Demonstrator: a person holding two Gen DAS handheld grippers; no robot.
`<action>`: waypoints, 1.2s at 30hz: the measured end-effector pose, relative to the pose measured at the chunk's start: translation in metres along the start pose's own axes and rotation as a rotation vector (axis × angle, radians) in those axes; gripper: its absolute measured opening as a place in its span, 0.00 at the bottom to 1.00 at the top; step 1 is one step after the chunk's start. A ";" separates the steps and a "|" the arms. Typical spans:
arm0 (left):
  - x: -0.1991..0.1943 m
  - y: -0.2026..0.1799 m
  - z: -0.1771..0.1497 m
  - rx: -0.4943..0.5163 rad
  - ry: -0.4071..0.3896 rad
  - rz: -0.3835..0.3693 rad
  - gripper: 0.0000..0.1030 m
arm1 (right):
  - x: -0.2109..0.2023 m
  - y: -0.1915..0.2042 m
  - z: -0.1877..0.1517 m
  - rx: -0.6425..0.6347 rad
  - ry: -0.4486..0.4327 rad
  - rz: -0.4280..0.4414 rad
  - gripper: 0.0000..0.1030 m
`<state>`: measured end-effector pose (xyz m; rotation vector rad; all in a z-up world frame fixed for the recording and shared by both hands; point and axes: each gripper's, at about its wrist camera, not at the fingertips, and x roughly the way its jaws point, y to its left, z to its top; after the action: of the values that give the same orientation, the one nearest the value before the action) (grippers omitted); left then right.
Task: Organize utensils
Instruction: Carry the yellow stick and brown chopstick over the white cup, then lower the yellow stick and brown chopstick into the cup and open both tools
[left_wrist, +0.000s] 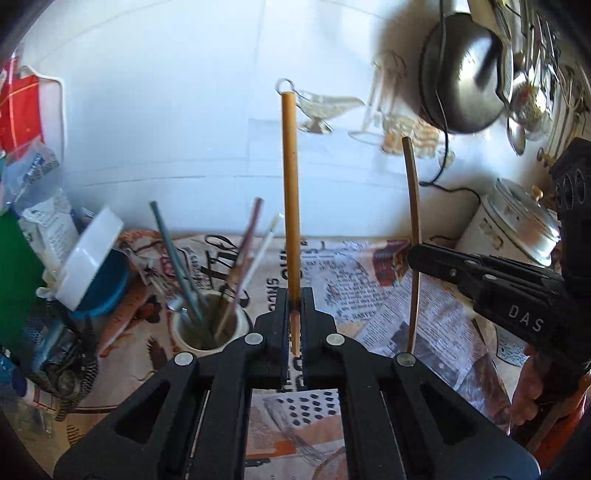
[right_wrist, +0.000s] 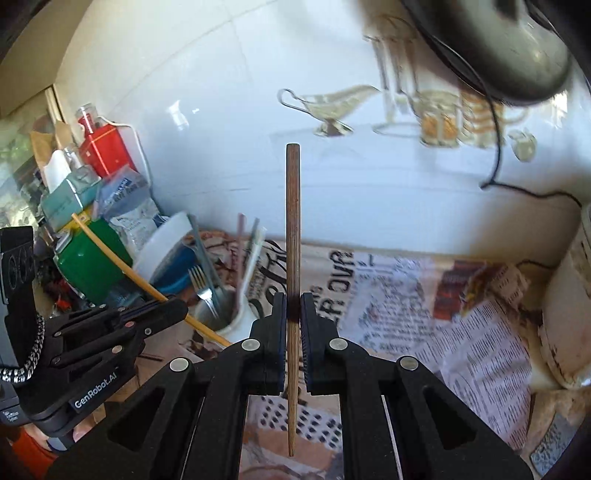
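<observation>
My left gripper (left_wrist: 294, 301) is shut on a light bamboo chopstick (left_wrist: 290, 192) that stands upright. My right gripper (right_wrist: 293, 306) is shut on a dark brown chopstick (right_wrist: 293, 229), also upright. A white utensil cup (left_wrist: 208, 328) stands on the newspaper just left of my left gripper, with several utensils in it. In the right wrist view the cup (right_wrist: 236, 321) holds a fork (right_wrist: 201, 282) and sits between the two grippers. My right gripper with the dark chopstick (left_wrist: 413, 236) shows at the right in the left wrist view (left_wrist: 415, 258); my left gripper with the light chopstick (right_wrist: 122, 264) shows at the left in the right wrist view (right_wrist: 177, 310).
Newspaper (right_wrist: 424, 314) covers the counter. Boxes, jars and a green tin (right_wrist: 88, 266) crowd the left corner. A white lidded canister (left_wrist: 517, 225) stands at the right. A pan (left_wrist: 461, 74) and ladles hang on the tiled wall above.
</observation>
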<state>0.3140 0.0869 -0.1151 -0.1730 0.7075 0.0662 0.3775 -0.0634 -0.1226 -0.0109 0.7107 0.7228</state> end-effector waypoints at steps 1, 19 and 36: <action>-0.004 0.006 0.002 -0.006 -0.008 0.006 0.03 | 0.001 0.006 0.004 -0.008 -0.007 0.009 0.06; -0.035 0.090 0.033 -0.077 -0.099 0.091 0.03 | 0.063 0.080 0.052 -0.061 -0.093 0.084 0.06; 0.053 0.129 0.007 -0.139 0.115 0.004 0.03 | 0.147 0.082 0.021 -0.056 -0.020 -0.023 0.06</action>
<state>0.3430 0.2149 -0.1620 -0.3105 0.8182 0.1102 0.4180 0.0928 -0.1755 -0.0626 0.6705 0.7194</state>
